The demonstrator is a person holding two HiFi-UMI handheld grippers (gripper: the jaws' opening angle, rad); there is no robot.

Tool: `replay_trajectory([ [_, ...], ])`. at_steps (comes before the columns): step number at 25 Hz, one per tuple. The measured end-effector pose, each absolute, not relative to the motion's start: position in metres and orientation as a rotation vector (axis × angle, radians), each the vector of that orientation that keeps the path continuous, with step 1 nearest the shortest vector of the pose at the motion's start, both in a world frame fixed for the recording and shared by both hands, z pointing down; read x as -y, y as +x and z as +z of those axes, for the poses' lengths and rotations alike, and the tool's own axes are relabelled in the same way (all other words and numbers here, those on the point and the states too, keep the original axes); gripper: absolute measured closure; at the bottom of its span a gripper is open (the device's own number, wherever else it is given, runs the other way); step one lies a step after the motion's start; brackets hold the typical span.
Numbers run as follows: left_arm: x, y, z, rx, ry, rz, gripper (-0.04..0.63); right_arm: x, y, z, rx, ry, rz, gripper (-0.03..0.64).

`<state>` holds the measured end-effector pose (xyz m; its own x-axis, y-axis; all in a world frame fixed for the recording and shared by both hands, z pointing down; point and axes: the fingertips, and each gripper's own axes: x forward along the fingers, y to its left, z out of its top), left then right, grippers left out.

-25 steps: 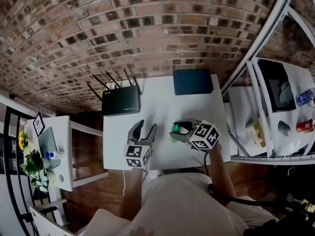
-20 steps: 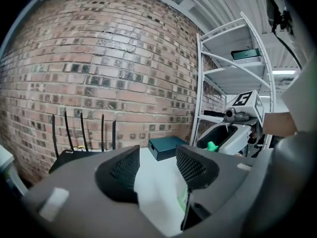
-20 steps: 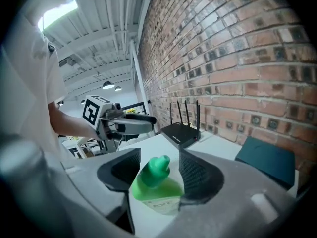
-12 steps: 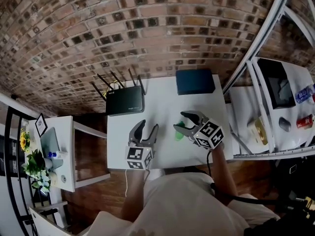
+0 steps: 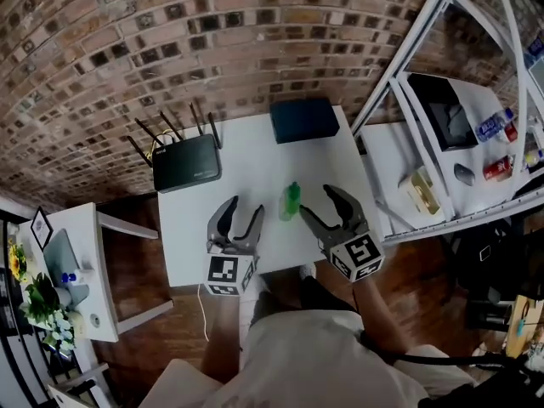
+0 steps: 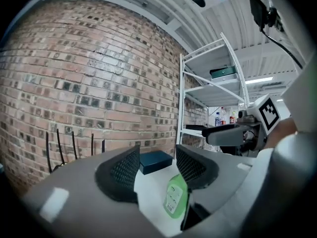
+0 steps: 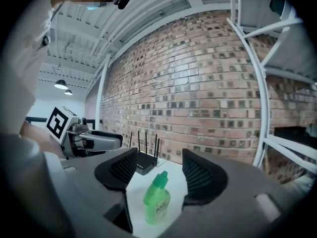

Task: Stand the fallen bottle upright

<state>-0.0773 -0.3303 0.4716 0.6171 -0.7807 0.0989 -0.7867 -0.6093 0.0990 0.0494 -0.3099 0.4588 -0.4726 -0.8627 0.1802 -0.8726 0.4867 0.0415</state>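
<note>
- Standing upright on the counter (image 5: 255, 168), green bottle (image 5: 292, 200) sits between left gripper (image 5: 245, 206) and right gripper (image 5: 318, 201).
- Right jaws, just opening, flank it untouched; cap clearest in that view.
- Left: released, seemingly empty.

Nothing here can really be read.
The green bottle (image 6: 174, 197), standing just ahead of the left gripper (image 5: 244, 209) and the right gripper (image 5: 317, 201), wears a pale label whose print is too small to make out. The black router (image 5: 187, 162), beyond the left gripper, shows only a faint mark on its top. Both grippers carry black-and-white square markers, patterns and not letters. The shelf bottles (image 5: 493, 127), off to the right gripper's right, have coloured labels, illegible.
</note>
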Motion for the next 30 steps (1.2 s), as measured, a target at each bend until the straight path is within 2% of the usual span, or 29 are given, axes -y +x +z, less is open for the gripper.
replay_trajectory([
  [7, 0.283, -0.069, 0.444, 1.535, 2.646, 0.020, 0.353, 0.271, 0.090, 0.444, 2.418, 1.713, 0.019, 0.351],
  [9, 0.263, -0.071, 0.432, 1.661, 2.552, -0.084, 0.392, 0.254, 0.099, 0.442, 2.426, 1.717, 0.029, 0.351],
  [12, 0.222, -0.056, 0.424, 1.816, 2.486, -0.074, 0.394, 0.223, 0.110, 0.430, 2.478, 1.712, 0.003, 0.352],
  [14, 0.191, -0.036, 0.428, 1.847, 2.487, 0.009, 0.386, 0.203, 0.119, 0.425, 2.490, 1.696, -0.053, 0.352],
  [17, 0.163, -0.020, 0.433, 1.842, 2.458, 0.077, 0.318, 0.181, 0.141, 0.428, 2.436, 1.694, -0.106, 0.353],
  [19, 0.152, -0.024, 0.427, 1.888, 2.433, 0.097, 0.297, 0.168, 0.147, 0.423, 2.442, 1.691, -0.123, 0.352],
  [23, 0.126, -0.036, 0.407, 1.980, 2.423, 0.099, 0.296, 0.141, 0.134, 0.415, 2.533, 1.643, -0.104, 0.353],
  [30, 0.117, -0.003, 0.403, 1.826, 2.562, 0.095, 0.296, 0.133, 0.153, 0.409, 2.467, 1.710, -0.095, 0.353],
])
